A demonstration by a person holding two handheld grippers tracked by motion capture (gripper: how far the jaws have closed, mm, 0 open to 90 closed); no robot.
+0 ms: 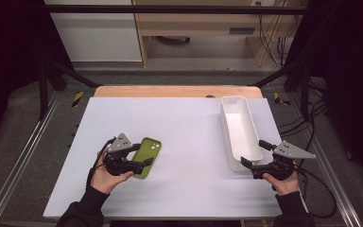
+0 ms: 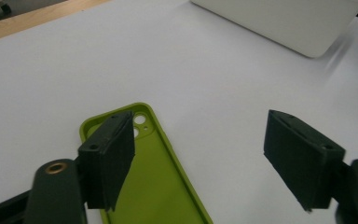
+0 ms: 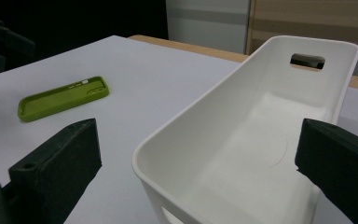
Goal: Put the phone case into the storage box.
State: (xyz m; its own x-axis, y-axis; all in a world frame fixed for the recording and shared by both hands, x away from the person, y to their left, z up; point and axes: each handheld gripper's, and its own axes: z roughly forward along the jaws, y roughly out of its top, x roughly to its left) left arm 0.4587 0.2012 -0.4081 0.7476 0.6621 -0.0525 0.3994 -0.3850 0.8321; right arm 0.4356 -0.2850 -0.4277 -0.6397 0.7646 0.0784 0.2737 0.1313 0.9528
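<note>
Both grippers, left [image 1: 144, 158] and right [image 1: 255, 153], hold jaws wide, empty (green phone case [image 1: 147, 156] lies flat)

**White bin and mat on the wooden table**

A long white plastic bin [image 1: 238, 130] with a handle slot in its end wall stands near the right edge of the pale lilac mat [image 1: 189, 123], running from the far edge toward the near one. The mat covers the light wooden table [image 1: 170, 91], whose bare strip shows along the far edge.
</note>
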